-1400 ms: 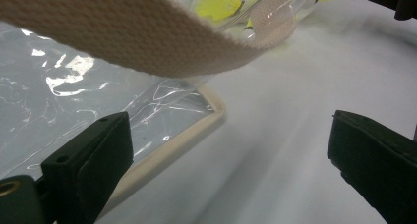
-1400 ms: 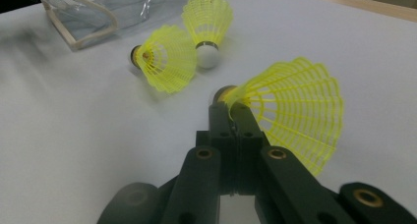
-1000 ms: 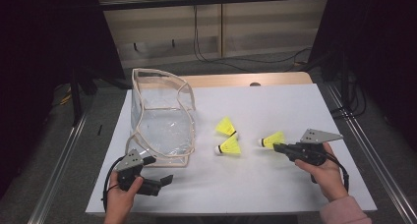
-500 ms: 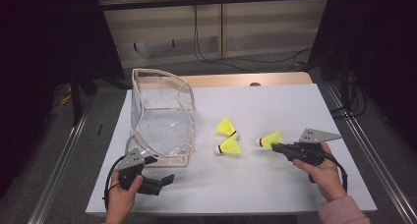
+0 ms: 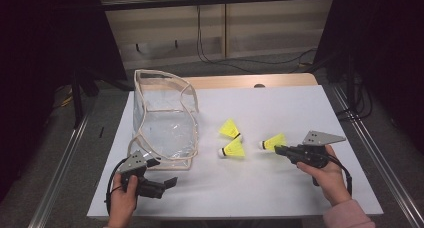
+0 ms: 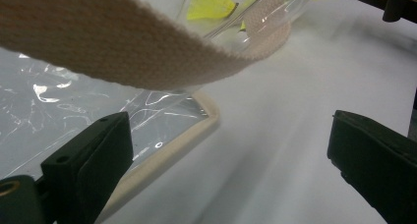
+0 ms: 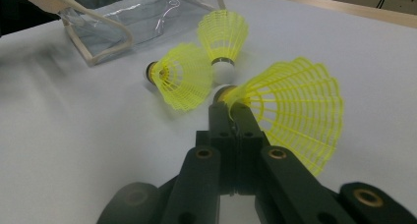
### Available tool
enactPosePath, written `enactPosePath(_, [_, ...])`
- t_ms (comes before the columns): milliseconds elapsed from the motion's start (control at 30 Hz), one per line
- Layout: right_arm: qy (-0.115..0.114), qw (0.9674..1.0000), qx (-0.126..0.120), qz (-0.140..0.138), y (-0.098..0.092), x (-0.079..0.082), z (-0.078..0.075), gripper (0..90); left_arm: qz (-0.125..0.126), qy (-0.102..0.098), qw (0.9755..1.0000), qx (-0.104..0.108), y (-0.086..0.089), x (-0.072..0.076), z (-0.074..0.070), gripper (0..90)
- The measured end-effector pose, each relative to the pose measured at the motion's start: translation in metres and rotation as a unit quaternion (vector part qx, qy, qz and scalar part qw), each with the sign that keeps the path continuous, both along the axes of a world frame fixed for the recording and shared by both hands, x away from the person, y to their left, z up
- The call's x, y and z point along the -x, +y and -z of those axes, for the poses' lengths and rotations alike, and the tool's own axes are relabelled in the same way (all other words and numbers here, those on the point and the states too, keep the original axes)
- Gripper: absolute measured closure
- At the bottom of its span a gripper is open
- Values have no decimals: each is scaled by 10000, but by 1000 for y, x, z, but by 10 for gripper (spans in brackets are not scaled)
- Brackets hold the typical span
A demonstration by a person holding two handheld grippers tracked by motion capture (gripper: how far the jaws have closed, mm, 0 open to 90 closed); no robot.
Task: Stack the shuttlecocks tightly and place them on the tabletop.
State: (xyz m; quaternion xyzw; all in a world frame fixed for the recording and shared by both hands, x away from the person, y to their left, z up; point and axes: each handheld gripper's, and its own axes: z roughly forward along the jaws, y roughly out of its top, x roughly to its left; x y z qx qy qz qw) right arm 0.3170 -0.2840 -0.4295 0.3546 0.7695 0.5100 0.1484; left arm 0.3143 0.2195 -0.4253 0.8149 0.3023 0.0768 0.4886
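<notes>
Left gripper (image 5: 170,182) is sitting at the near left with its jaws gaping wide on nothing, just beside the near edge of the clear plastic bag (image 5: 165,123). Right gripper (image 5: 276,149) is clamping the skirt edge of a yellow shuttlecock (image 5: 273,142) at the near right. Two more yellow shuttlecocks (image 5: 233,149) are lying just left of it, between it and the bag. The white table (image 5: 280,103) is stretching farther back.

The person's left hand (image 5: 123,194) grips the left gripper (image 5: 167,183) low at the near side, forearm coming up from below, its jaws standing wide apart with nothing between them. The right hand (image 5: 327,175) wraps the right gripper (image 5: 277,149), wrist extended, and its jaws are pressed together, pointing away from the palm toward the left gripper's side
</notes>
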Motion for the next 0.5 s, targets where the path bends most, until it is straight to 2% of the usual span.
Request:
enactPosePath(167, [18, 10000, -33, -3, 1, 0, 0, 896, 23, -17, 10000, -51, 0, -1, 0, 33])
enactPosePath(267, [19, 10000, -67, -10, 1, 0, 0, 896, 12, 90, 10000, -5, -2, 1, 0, 33])
enactPosePath(400, [27, 9999, -109, -7, 2, -1, 0, 897, 23, -27, 10000, -52, -1, -1, 0, 34])
enactPosePath(500, [46, 9999, -96, -22, 3, -2, 0, 897, 12, -23, 10000, -28, 0, 0, 0, 33])
